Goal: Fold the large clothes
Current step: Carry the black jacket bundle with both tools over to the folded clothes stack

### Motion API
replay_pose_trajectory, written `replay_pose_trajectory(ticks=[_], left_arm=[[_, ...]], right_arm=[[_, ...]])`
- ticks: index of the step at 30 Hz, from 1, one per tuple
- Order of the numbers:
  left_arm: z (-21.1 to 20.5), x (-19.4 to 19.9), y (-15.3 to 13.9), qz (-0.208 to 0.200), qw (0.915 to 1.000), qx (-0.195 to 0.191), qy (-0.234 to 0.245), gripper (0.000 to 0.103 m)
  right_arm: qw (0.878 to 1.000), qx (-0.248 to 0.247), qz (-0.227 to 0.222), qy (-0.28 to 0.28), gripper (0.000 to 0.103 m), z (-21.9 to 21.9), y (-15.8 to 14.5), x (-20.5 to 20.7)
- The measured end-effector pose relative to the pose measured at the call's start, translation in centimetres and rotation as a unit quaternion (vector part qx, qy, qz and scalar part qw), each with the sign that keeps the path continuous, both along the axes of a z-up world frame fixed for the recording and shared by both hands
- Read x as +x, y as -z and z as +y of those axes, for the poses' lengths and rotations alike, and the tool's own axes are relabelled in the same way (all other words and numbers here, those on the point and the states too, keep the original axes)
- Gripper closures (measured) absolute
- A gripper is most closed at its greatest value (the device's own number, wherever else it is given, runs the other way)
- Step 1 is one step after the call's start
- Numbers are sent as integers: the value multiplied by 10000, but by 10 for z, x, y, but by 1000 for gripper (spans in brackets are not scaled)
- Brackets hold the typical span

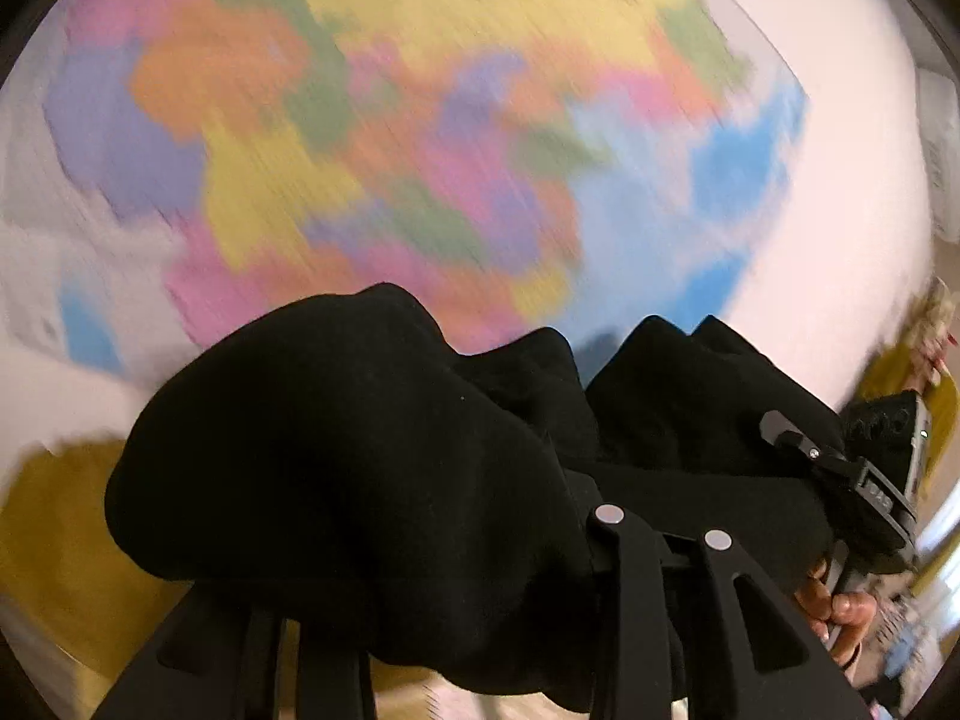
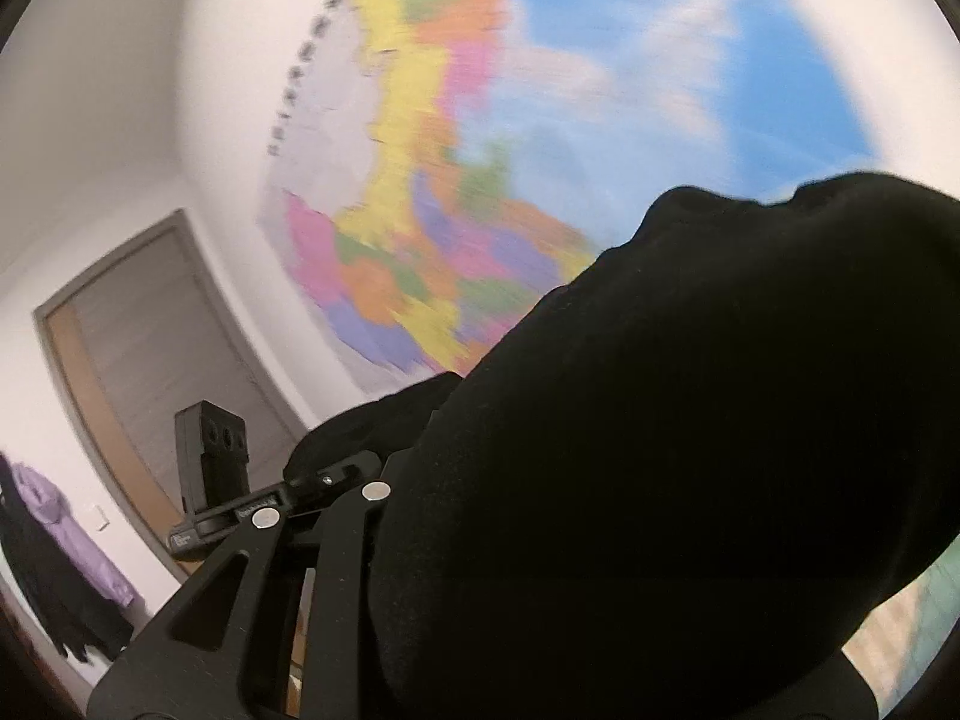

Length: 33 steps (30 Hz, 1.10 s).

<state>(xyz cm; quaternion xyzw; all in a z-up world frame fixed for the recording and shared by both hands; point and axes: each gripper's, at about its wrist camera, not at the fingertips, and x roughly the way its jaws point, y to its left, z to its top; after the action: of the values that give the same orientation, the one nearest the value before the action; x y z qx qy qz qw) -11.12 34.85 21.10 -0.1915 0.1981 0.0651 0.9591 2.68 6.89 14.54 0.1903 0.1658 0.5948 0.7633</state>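
- On the wall map (image 2: 420, 192) ahead of me, a column of dark characters runs along one edge, too blurred to read.
- I can read nothing elsewhere.

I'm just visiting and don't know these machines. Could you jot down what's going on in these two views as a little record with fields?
Garment: black garment, bunched, raised in front of the wall
Left gripper: closed on the black cloth
Right gripper: closed on the same cloth
Hand: a person's hand grips the right tool's handle
Backdrop: coloured wall map, blurred
Also seen: a door; purple coat hanging
Fold: none visible yet
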Motion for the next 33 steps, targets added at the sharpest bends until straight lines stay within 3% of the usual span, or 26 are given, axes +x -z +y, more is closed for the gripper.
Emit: replay_pose_trajectory(ticks=[4, 7, 9, 12, 14, 15, 17, 19, 23, 24, 27, 28, 29, 30, 33], left_arm=[[68, -17, -37, -442, 9968, 227, -630, 69], [116, -34, -24, -525, 9914, 402, -1129, 65], [150, -51, 14, -402, 9872, 372, -1495, 63], [204, -65, 99, 253, 9782, 7, -2059, 62], [241, -73, 175, 965, 9632, -600, -2438, 65], [253, -79, 203, 1223, 9544, -812, -2599, 74], [268, -101, 232, 942, 9529, -1361, -2542, 70], [272, -116, 235, 696, 9541, -1605, -2430, 61], [264, -115, 226, 851, 9589, -1339, -2352, 56], [262, -112, 226, 949, 9597, -1279, -2316, 50], [257, -108, 222, 1081, 9596, -1046, -2379, 49], [261, -107, 222, 1091, 9589, -1012, -2415, 52], [261, -111, 221, 1089, 9573, -996, -2486, 55], [262, -112, 219, 1081, 9566, -1001, -2514, 61], [265, -111, 210, 1161, 9526, -833, -2684, 67]], right_arm=[[9983, 325, -358, -325, 78, 76, -38, -3], [9966, 339, -381, -641, 78, 136, -24, -8], [9958, 112, -242, -878, 78, 177, 7, -12], [9898, -732, 198, -1205, 77, 238, 81, -17], [9749, -1500, 730, -1476, 77, 276, 144, -17], [9652, -1820, 1041, -1561, 77, 286, 173, -16], [9601, -1792, 1363, -1658, 69, 280, 199, -12], [9633, -1724, 1281, -1612, 58, 259, 196, -9], [9626, -1748, 1240, -1657, 46, 217, 191, -3], [9625, -1710, 1324, -1638, 44, 204, 193, -1], [9604, -1474, 1805, -1526, 43, 183, 198, 12], [9608, -1432, 1873, -1456, 47, 177, 198, 14], [9610, -1441, 1866, -1449, 63, 174, 197, 14], [9622, -1391, 1816, -1480, 72, 170, 193, 10], [9690, -1304, 1330, -1621, 93, 156, 170, -15]])
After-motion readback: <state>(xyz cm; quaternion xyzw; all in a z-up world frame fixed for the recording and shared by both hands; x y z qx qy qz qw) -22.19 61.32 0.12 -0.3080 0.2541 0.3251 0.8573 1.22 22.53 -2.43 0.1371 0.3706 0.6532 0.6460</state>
